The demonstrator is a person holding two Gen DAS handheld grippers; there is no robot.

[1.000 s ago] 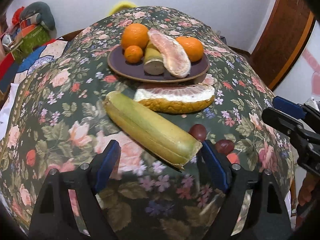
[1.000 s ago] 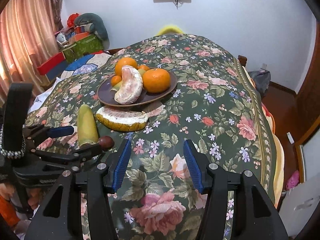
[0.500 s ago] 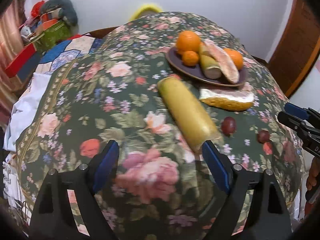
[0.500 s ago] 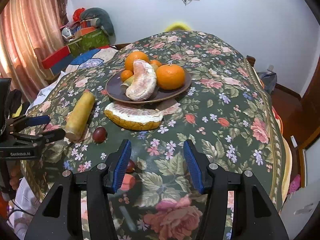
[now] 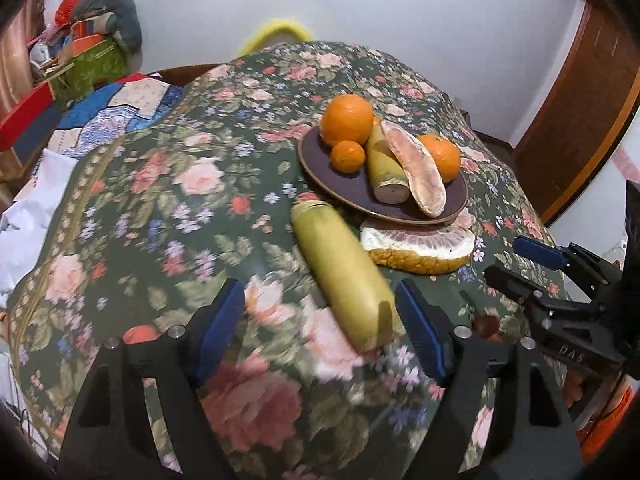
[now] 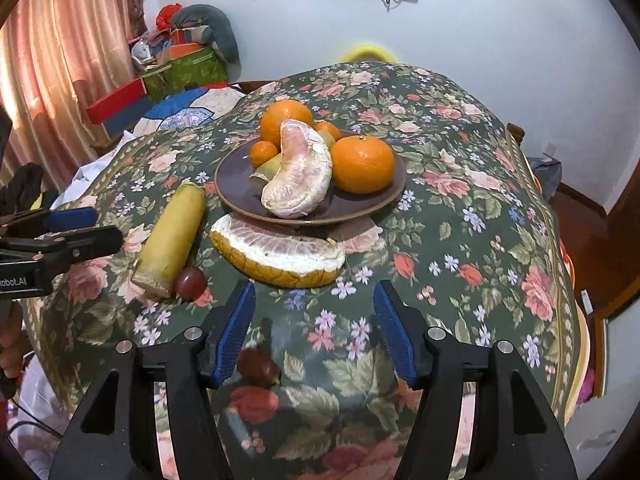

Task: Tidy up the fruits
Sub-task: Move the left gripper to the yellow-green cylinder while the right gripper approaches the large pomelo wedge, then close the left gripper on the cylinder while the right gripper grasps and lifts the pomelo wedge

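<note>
A dark plate holds oranges, a peeled pomelo segment and a short green stalk piece. In front of it on the floral cloth lie a pomelo wedge with rind and a long yellow-green stalk. My left gripper is closing, with the stalk's near end between its fingers, close to the right finger; neither pad presses on it. My right gripper is opening, with nothing gripped. One dark red grape lies by its left finger; another grape sits at the stalk's end.
The floral cloth drops off at the near and right edges. Boxes and bundles are stacked at the back left by a curtain. A wooden door stands at the right. Each gripper shows at the other view's edge.
The left gripper swung out to the left and back, so the stalk's end is again between its fingers, which stand narrower. The right gripper moved forward over the grape and its fingers stand wider.
</note>
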